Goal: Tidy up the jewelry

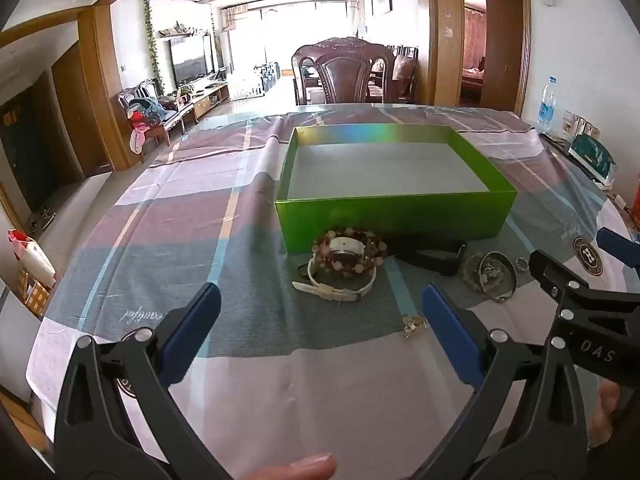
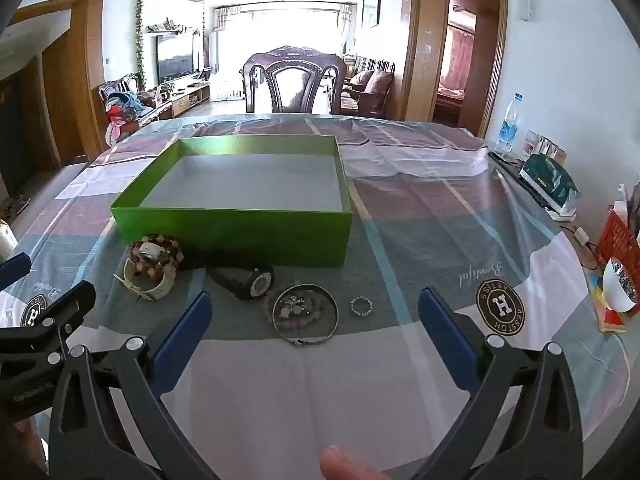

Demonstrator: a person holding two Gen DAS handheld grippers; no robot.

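Observation:
An empty green box stands on the checked tablecloth. In front of it lie a pink bead bracelet stacked on a white-strap watch, a black watch, a silver bangle ringing small beads, a small ring and a tiny gold piece. My left gripper is open, short of the white watch. My right gripper is open, just short of the bangle. Neither holds anything.
A wooden chair stands beyond the table's far edge. Along the right edge sit a water bottle, a dark green pouch, a red basket and a white bowl. A fingertip shows at the bottom.

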